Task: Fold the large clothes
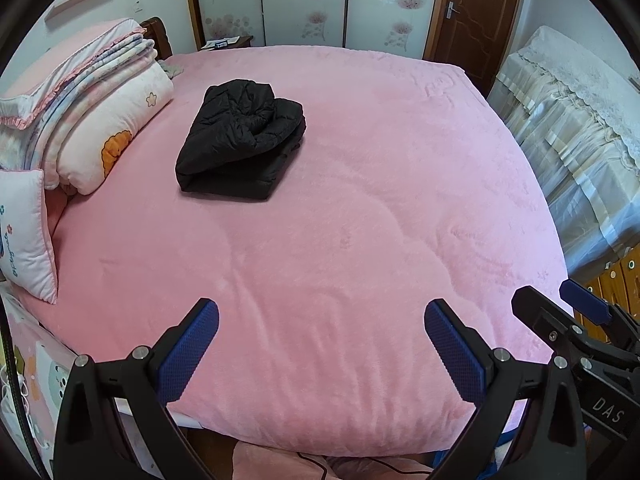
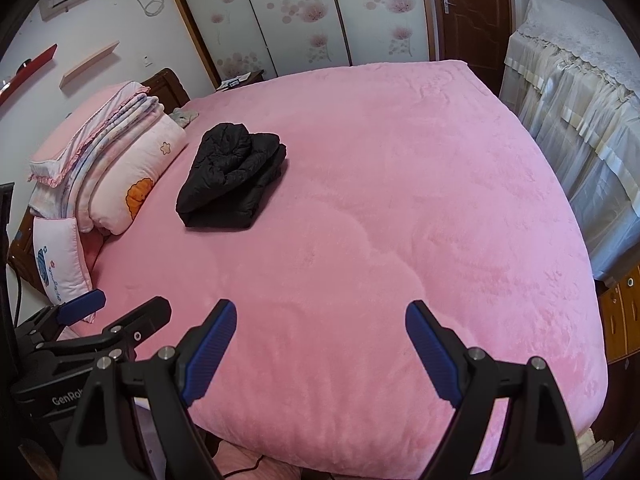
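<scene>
Both pictures are bright with soft daylight, and a window shines as a white patch on the glossy wardrobe doors [image 1: 304, 0] past the far edge of the bed [image 1: 360, 200]. Shadows are faint, with just a thin dark one under the black jacket [image 1: 240, 140] and soft grey dips in the pink blanket. The round lens bends straight lines near the edges, the corners go black, and things stay mostly sharp, only a bit smeared far out.

It was a bedroom in a home: big bed w/ pink blanket [image 1: 360, 220], pillows [image 1: 24, 236], folded quilts [image 1: 100, 120], flowery wardrobe doors [image 1: 304, 0] & a brown door [image 1: 476, 12].
</scene>
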Action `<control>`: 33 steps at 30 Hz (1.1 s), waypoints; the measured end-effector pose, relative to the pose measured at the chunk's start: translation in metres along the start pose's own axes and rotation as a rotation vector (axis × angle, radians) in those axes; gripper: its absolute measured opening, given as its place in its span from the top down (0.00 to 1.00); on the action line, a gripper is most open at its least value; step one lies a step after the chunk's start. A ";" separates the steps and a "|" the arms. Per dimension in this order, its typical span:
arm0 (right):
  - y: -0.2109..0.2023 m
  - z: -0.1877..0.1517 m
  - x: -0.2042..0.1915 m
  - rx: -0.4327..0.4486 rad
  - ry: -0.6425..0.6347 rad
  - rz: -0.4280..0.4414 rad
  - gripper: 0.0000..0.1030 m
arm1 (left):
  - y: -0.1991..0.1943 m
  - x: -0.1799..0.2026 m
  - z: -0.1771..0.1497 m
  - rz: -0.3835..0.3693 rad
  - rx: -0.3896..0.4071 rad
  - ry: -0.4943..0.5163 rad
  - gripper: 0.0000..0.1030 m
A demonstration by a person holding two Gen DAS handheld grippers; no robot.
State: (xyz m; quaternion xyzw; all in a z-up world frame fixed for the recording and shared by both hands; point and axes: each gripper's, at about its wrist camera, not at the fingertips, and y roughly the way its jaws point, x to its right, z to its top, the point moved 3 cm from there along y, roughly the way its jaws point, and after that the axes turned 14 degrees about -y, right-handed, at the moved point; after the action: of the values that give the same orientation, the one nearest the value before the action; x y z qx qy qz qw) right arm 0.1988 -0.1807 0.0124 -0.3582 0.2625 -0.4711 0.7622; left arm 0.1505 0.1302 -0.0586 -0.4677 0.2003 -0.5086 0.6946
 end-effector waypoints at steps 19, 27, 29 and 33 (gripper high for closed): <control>0.008 0.003 0.005 -0.019 -0.007 0.010 0.15 | 0.009 0.007 0.000 0.006 -0.024 -0.004 0.02; 0.010 0.002 0.009 -0.026 -0.001 0.009 0.15 | 0.013 0.011 0.000 -0.001 -0.034 0.004 0.02; 0.010 0.002 0.010 -0.025 0.000 0.009 0.15 | 0.014 0.013 0.000 -0.003 -0.034 0.005 0.02; 0.010 0.002 0.012 -0.022 0.005 0.008 0.15 | 0.014 0.015 0.000 -0.011 -0.031 0.008 0.02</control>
State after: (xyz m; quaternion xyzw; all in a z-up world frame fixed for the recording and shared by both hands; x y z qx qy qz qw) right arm 0.2107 -0.1875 0.0054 -0.3643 0.2709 -0.4658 0.7596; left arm 0.1641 0.1177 -0.0675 -0.4776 0.2083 -0.5112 0.6835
